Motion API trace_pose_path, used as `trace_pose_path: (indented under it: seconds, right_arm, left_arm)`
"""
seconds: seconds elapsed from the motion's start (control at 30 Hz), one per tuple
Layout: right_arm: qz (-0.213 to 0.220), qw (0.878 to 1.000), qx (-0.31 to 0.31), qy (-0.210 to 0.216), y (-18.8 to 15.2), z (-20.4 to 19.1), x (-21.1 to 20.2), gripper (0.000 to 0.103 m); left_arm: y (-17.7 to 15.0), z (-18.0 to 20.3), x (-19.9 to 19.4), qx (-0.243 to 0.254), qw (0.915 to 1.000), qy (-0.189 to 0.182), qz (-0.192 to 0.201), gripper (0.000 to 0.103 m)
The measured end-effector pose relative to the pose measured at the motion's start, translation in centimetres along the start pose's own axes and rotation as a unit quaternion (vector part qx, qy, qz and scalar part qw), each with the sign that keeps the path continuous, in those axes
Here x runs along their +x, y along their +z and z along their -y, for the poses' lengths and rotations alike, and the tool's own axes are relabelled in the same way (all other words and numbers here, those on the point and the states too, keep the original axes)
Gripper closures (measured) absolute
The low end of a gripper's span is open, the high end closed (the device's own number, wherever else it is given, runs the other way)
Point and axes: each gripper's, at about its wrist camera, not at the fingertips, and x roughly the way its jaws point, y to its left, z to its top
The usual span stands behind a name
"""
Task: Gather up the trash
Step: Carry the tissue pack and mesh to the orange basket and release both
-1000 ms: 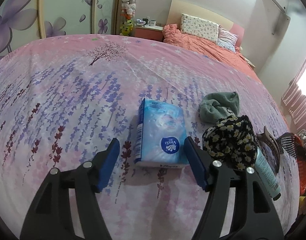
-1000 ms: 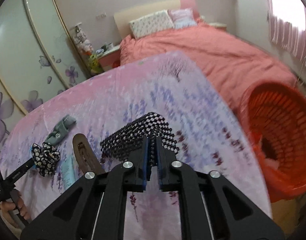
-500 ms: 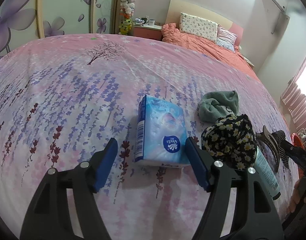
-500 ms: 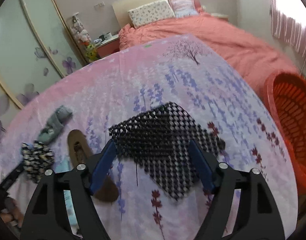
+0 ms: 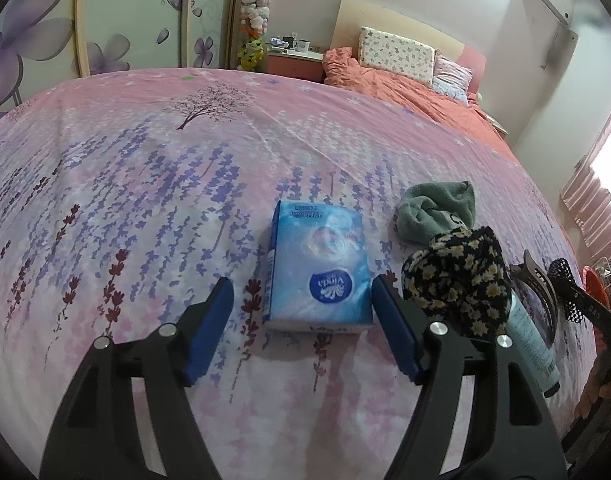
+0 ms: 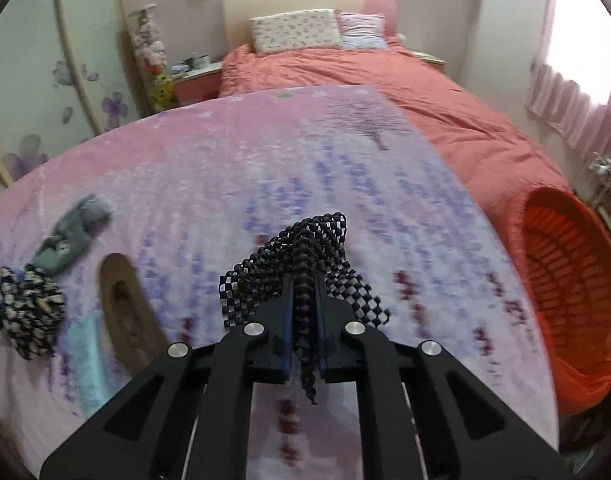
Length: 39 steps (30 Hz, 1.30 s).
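Note:
A blue tissue pack (image 5: 319, 272) lies on the pink flowered sheet (image 5: 145, 184), just ahead of and between the fingers of my open left gripper (image 5: 301, 312). My right gripper (image 6: 304, 320) is shut on a black-and-white checkered mesh (image 6: 305, 256), which bunches up between the jaws above the sheet. An orange basket (image 6: 565, 288) stands off the sheet's right edge in the right wrist view.
Right of the tissue pack lie a green sock (image 5: 437, 210), a black floral scrunchie (image 5: 457, 280), a teal tube (image 5: 533, 344) and a brown hair clip (image 6: 125, 312). A bed with an orange duvet (image 6: 385, 80) is behind.
My right gripper opened over the checkered mesh half a second ago and has now shut on it, bunching and lifting it. The left gripper stayed around the tissue pack.

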Motion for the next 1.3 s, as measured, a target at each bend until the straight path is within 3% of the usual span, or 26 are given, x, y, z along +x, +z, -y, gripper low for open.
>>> trace_pose_path:
  seconds: [0.1,0.2,0.43,0.73,1.3]
  right_arm:
    - [-0.003,1.0,0.02,0.018,-0.2,1.1,-0.1,0.094]
    - [-0.003,1.0,0.012,0.01,-0.3,1.3,-0.1,0.094]
    - [-0.006,1.0,0.021,0.021,-0.5,2.1,-0.2,0.093]
    - [-0.007,0.999,0.023,0.024,-0.2,1.9,0.1,0.093]
    - [-0.008,0.998,0.036,0.042,-0.1,2.5,0.3,0.093]
  left_arm:
    - [-0.2,0.1,-0.3,0.006,1.0,0.001,0.005,0.033]
    - [0.0,0.9,-0.2,0.018,0.9998,0.011,0.005,0.035]
    - [0.7,2.7,1.2,0.041,0.998,0.046,-0.011,0.05]
    - [0.9,3.3,1.5,0.053,0.9961,0.069,-0.017,0.05]
    - [1.0,3.1,1.6,0.052,0.9961,0.069,-0.018,0.048]
